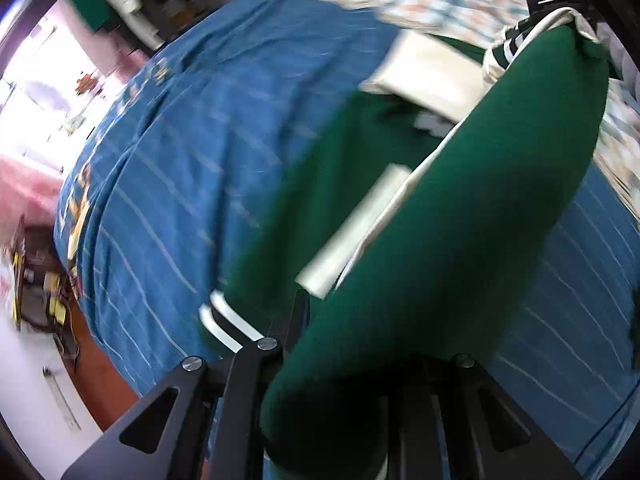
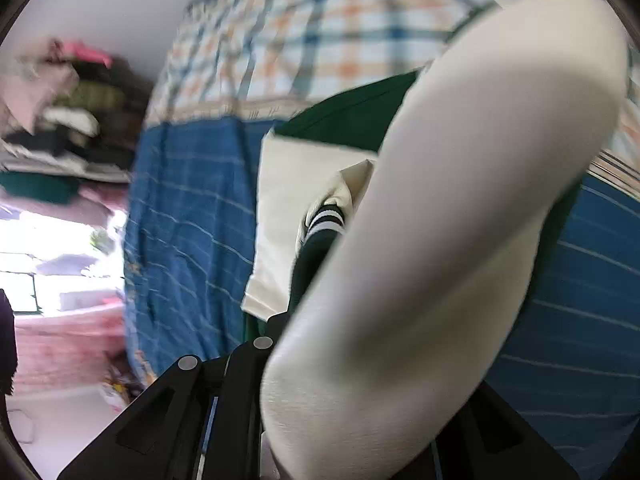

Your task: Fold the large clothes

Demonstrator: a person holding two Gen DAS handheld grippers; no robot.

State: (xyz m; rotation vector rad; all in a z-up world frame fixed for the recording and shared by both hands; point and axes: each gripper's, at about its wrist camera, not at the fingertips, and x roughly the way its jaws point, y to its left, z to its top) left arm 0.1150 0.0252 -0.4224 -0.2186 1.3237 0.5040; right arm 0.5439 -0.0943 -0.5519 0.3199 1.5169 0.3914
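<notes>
Left wrist view: left tool (image 1: pixel 344 364) pinches green jacket (image 1: pixel 460 240) above the bed (image 1: pixel 192 152); right tool (image 2: pixel 360 360) pinches its cream sleeve (image 2: pixel 460 220).

Bed (image 1: pixel 192 152): blue striped cover, checked sheet (image 2: pixel 304 40); green-white garment (image 1: pixel 360 168) lying on it.

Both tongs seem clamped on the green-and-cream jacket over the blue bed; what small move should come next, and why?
Probably carry the lifted side across and lay it on the part still flat. The left tongs grip a green fabric fold of the green-and-cream jacket, and the right tongs grip its cream sleeve. Both folds hang raised above the blue striped bedspread, so the fold looks half done.
</notes>
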